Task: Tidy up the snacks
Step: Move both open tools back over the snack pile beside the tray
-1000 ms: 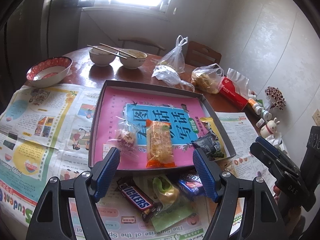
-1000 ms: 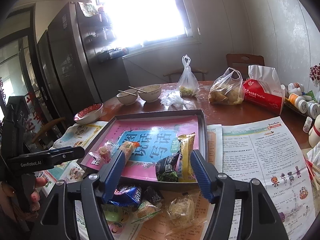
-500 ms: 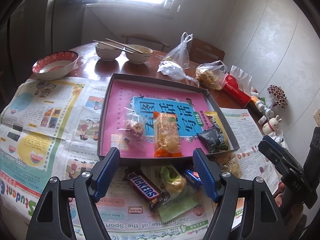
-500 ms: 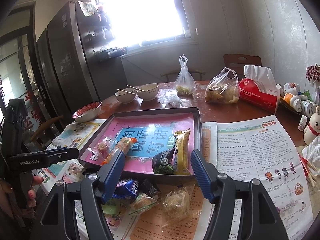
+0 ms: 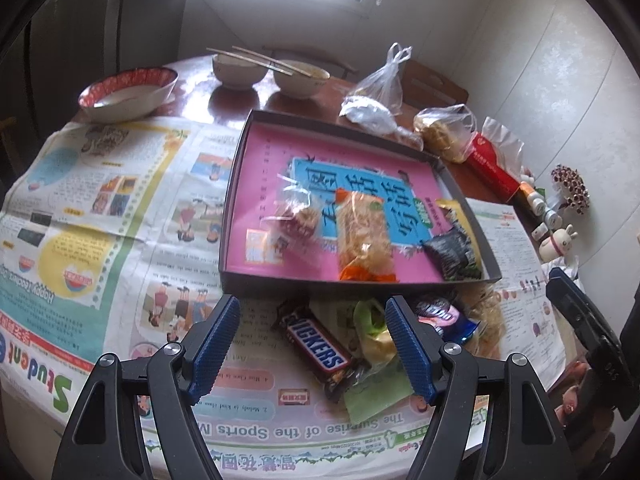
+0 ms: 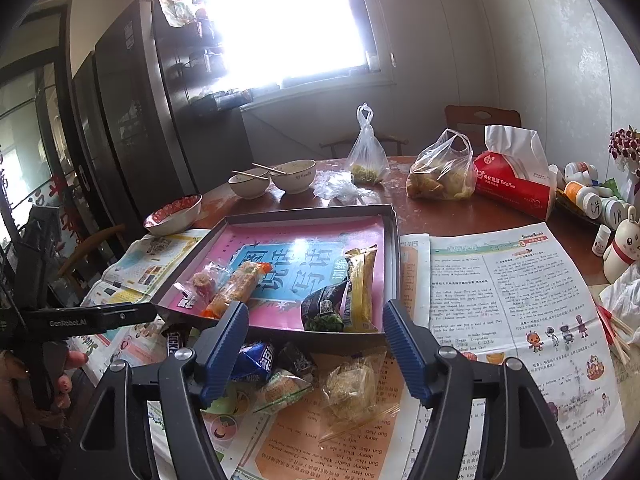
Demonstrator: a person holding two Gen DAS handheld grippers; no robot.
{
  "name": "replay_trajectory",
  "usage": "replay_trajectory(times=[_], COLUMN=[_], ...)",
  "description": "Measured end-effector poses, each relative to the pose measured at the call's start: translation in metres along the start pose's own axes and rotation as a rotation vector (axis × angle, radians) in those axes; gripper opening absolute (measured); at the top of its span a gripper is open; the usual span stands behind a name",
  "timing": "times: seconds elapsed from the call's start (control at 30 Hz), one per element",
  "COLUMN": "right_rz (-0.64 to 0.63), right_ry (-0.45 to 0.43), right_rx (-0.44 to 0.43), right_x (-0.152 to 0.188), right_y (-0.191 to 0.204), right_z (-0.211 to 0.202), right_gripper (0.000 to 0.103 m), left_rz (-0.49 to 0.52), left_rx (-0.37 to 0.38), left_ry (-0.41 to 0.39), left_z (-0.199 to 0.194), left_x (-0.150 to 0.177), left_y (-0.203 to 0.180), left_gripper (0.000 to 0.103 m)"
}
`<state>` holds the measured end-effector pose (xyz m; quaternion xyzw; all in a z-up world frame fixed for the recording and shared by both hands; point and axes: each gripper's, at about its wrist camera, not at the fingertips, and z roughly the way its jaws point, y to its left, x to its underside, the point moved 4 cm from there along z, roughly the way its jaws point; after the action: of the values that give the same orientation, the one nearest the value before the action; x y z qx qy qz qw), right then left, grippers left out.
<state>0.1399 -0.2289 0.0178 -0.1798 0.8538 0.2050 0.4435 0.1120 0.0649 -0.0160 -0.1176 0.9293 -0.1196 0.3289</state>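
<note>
— Snacks everywhere, look: a chocolate bar (image 5: 316, 350), a green packet (image 5: 372, 320) and a blue packet (image 6: 256, 360) lie loose on the newspaper (image 5: 100, 200), just in front of the tray (image 5: 234, 184).

— And where are the tongs?

— Left gripper (image 5: 312, 340) hangs above the chocolate bar, which shows in the gap between its blue pads, nothing touching. Right gripper (image 6: 316, 350) hovers over a clear packet of crumbly bites (image 6: 352, 384) and the blue packet. Both stand wide apart, holding nothing.

— What's inside the tray?

— Four things on the pink sheet with a blue panel: a small clear candy bag (image 5: 298, 216), a long orange-ended cracker pack (image 5: 364, 240) beside it, then a dark crinkled packet (image 5: 454, 256) and a yellow packet (image 6: 360, 284) along the tray's far side wall.

— The bar's wrapper?

— Brown, white lettering, lying at a slant, its end touching the green packet.

— And the rest of the room?

— Round wooden table (image 6: 460, 212). Two pale bowls (image 5: 240, 68) with chopsticks across them, a red-rimmed bowl (image 5: 128, 90), knotted plastic bags (image 6: 442, 172), a red tissue pack (image 6: 516, 184), little bottles (image 6: 580, 192) and a rabbit figure (image 5: 558, 240). Bright window (image 6: 296, 20) behind, dark cabinet (image 6: 132, 120) to its left.
</note>
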Motion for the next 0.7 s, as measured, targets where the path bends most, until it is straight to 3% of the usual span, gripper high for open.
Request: replay_trajectory(times=[0.7], right_rz=[-0.008], right_ry=[0.060], right_rx=[0.060], right_x=[0.024], right_y=[-0.015], right_z=[0.003], right_gripper=[0.070], left_rz=[-0.040], left_rx=[0.005], left_ry=[0.079], left_z=[0.013], left_x=[0.014], left_y=[0.016], left_gripper=[0.077])
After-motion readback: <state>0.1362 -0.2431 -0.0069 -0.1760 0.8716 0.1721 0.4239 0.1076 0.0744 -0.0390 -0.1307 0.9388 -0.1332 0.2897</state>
